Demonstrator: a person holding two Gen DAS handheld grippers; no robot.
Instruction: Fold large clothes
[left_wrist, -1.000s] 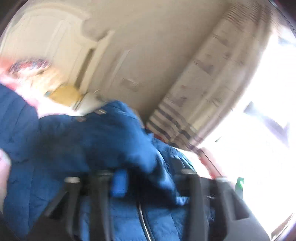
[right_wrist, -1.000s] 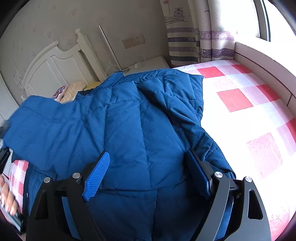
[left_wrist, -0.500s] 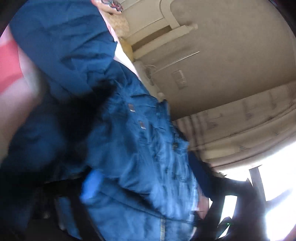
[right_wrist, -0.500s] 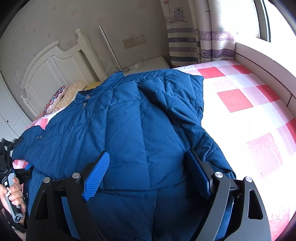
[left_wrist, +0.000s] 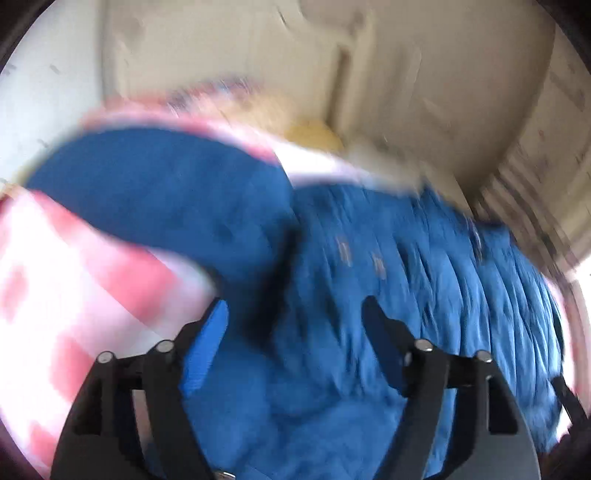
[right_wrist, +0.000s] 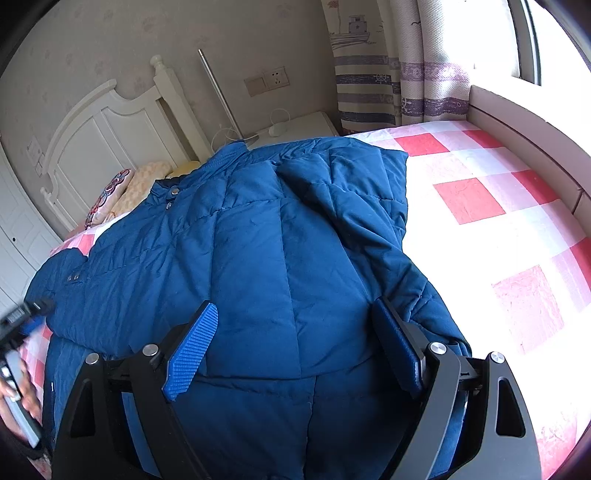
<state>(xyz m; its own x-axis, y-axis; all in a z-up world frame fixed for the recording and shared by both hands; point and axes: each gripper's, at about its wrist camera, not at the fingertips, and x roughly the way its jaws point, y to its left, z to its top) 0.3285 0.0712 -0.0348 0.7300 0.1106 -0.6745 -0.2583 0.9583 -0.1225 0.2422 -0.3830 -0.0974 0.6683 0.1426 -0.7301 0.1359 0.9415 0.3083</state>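
Observation:
A large blue quilted jacket lies spread on the bed, both sleeves folded in over its body. My right gripper is open and empty, hovering over the jacket's lower part. My left gripper is open and empty above the jacket's left side, where a sleeve lies across the bed; this view is blurred by motion. The left gripper also shows at the left edge of the right wrist view, beside the jacket.
The bed has a pink, red and white checked cover. A white headboard and pillows are at the far end, a nightstand and striped curtain beyond. A raised ledge runs along the right.
The left gripper let go of the sleeve it had carried over the jacket, opened and drew back to the jacket's left edge. The sleeve now lies flat. The right gripper has not moved.

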